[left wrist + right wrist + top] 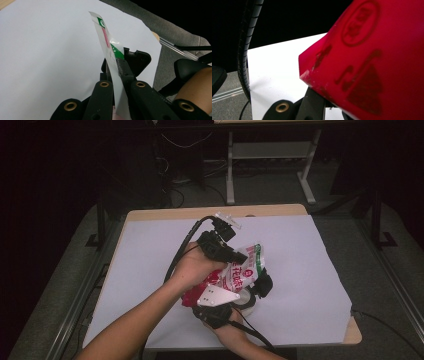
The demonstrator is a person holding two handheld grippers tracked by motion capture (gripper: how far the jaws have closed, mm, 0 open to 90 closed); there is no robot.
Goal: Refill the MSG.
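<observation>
1. Table [310, 330]: light wood top, covered almost edge to edge by a white sheet [150, 265]; wood bare at the far rim and at the near right corner. Grey floor around it, dark beyond.
2. Snack bag [243, 270]: red and white with a green patch at its upper right corner, held off the sheet near the middle of the table, slightly near of centre. Red lower part toward the left, white printed part toward the right. In the left gripper view, sealed edge [107, 47] seen edge-on, rising upright from between the jaws, green and red print at its top. In the right gripper view, red face of the bag [372, 60] close to the lens, blurred dark print on it.
3. Left gripper [239, 257]: reached in from the far left side, jaws together, clamped on the bag's sealed edge. Black cable [180, 252] looping from it toward the near left.
4. Right gripper [260, 287]: at the near side of the bag, grey three-cornered plate on top, jaws closed on the bag's lower right part; pad contact itself hidden by the red film.
5. Tape roll [248, 301]: pale ring lying on the sheet just under the bag, touching the right gripper's near side or just beside it; cannot tell which.
</observation>
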